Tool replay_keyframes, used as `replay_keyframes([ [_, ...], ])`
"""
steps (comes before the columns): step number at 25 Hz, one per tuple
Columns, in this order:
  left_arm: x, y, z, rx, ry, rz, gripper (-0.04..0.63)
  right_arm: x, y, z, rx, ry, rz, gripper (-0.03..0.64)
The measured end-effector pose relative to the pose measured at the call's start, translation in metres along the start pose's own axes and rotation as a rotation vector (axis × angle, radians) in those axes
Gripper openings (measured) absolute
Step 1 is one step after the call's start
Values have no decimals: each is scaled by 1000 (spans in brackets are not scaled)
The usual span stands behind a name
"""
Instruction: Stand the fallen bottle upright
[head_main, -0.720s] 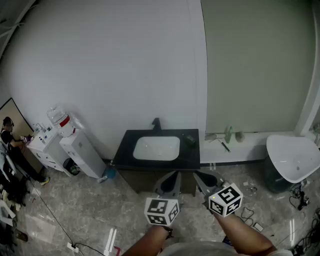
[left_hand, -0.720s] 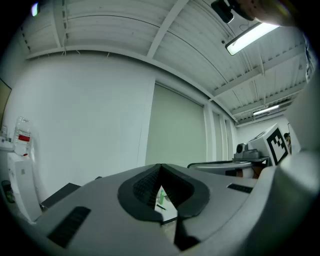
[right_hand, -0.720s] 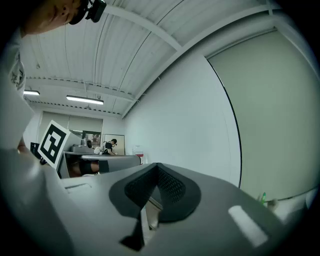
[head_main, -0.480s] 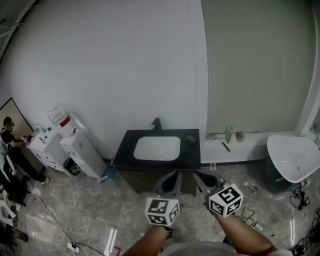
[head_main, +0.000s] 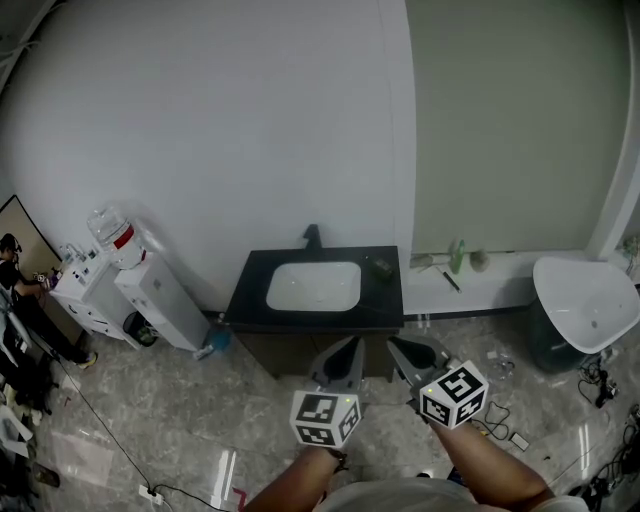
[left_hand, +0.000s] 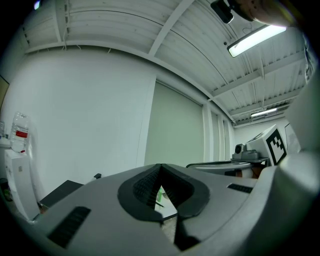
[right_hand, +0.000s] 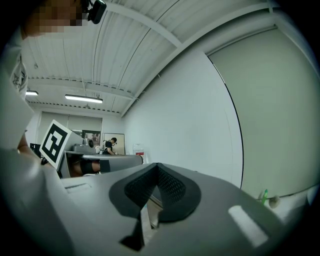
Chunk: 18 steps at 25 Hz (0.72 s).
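A small dark thing (head_main: 380, 267) lies on the right back part of the black counter (head_main: 250, 300) with a white sink (head_main: 313, 287); it is too small to tell what it is. A green bottle (head_main: 457, 256) stands upright on the low white ledge to the right, and shows small in the right gripper view (right_hand: 263, 196). My left gripper (head_main: 352, 343) and right gripper (head_main: 393, 345) hover side by side in front of the counter, pointing at it. Both are shut with nothing between the jaws, as the left gripper (left_hand: 160, 167) and the right gripper (right_hand: 157, 167) show in their own views.
A water dispenser (head_main: 150, 295) with a bottle on top stands left of the counter. A white basin (head_main: 590, 305) sits at the right. Cables lie on the floor (head_main: 500, 420). A person (head_main: 15, 270) stands at the far left.
The head view has shifted slightly. Both grippers stay shut and keep their places in front of the counter.
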<state>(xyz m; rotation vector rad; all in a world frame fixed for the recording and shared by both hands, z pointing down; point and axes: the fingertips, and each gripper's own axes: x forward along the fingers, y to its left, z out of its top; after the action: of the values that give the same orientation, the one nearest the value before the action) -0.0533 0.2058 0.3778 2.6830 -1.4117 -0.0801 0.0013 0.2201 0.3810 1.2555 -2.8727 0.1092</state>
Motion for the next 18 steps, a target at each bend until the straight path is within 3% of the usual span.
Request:
replay_keyframes([
  [10, -9, 43, -2, 6, 11, -67, 8, 39, 20, -9, 33, -5, -31, -6],
  [18, 43, 78, -28, -15, 33, -60, 9, 82, -36, -29, 55, 22, -40, -6],
])
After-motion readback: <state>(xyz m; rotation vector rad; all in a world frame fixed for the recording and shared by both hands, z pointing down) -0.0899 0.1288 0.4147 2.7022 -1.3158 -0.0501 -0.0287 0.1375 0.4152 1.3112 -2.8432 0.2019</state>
